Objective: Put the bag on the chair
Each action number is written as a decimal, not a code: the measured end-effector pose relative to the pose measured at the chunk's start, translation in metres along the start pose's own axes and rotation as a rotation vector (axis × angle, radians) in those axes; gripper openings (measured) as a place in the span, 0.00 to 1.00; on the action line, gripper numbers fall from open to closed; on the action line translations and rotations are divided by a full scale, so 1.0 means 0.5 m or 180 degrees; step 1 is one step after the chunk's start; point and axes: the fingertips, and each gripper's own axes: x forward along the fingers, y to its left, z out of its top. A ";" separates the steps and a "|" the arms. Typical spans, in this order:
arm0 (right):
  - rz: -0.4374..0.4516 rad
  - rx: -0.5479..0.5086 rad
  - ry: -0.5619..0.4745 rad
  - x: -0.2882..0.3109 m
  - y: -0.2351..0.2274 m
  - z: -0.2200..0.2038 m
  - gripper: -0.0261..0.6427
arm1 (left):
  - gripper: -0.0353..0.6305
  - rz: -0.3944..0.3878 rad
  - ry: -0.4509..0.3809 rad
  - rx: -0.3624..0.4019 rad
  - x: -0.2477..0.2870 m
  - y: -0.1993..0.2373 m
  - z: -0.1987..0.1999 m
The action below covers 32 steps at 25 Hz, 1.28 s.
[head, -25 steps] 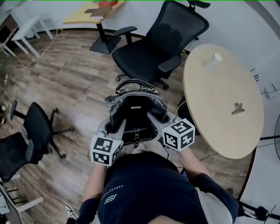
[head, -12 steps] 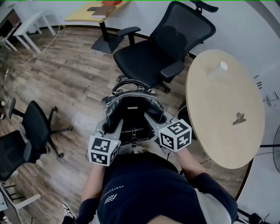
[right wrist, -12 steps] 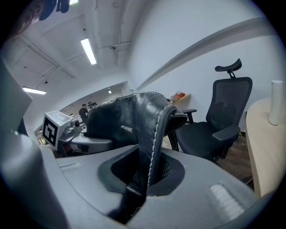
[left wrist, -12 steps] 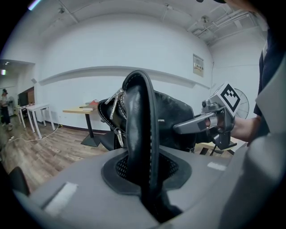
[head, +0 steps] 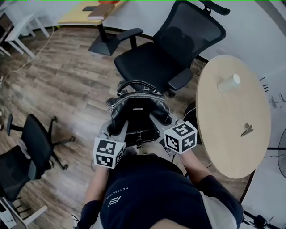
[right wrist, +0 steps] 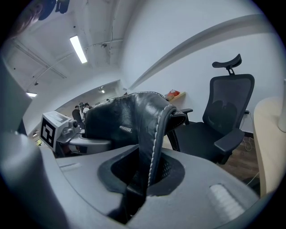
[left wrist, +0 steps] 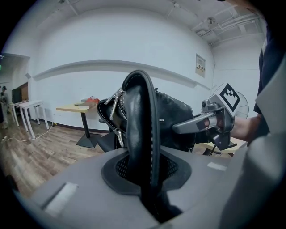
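Note:
A black leather bag (head: pixel 139 112) with a top handle hangs in the air in front of the person, held from both sides. My left gripper (head: pixel 119 129) is shut on the bag's left edge (left wrist: pixel 140 134). On the bag's right edge (right wrist: pixel 152 134) my right gripper (head: pixel 156 123) is shut too. The black mesh office chair (head: pixel 154 62) with armrests and headrest stands just beyond the bag, its seat facing me; the right gripper view shows the chair (right wrist: pixel 214 129) to the right of the bag.
A round wooden table (head: pixel 232 112) with a paper cup (head: pixel 229 83) and a binder clip (head: pixel 246 130) stands at the right. A second black chair (head: pixel 27 152) stands at the left. A yellow-topped table (head: pixel 91 13) is at the back. The floor is wood.
The bag and both grippers hold their grip while the view has shifted: the big chair and round table now sit slightly nearer and lower in the head view.

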 end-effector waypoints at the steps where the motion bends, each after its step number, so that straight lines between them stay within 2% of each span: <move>1: -0.0009 0.0015 0.0006 0.017 -0.006 0.011 0.10 | 0.18 -0.0017 0.0003 -0.0002 0.010 0.018 0.007; 9: -0.0096 0.0135 -0.0055 0.147 -0.051 0.100 0.10 | 0.18 -0.0104 0.0021 0.0058 0.084 0.155 0.067; 14: -0.0159 0.0209 -0.0096 0.198 -0.085 0.136 0.10 | 0.17 -0.0176 0.0061 0.0102 0.129 0.207 0.094; 24: -0.0056 0.0189 0.0024 0.241 -0.220 0.187 0.10 | 0.17 -0.0095 0.0113 -0.0027 0.263 0.225 0.146; 32: 0.0068 0.0020 0.0016 0.272 -0.329 0.241 0.10 | 0.17 0.0048 0.0002 -0.0167 0.360 0.230 0.196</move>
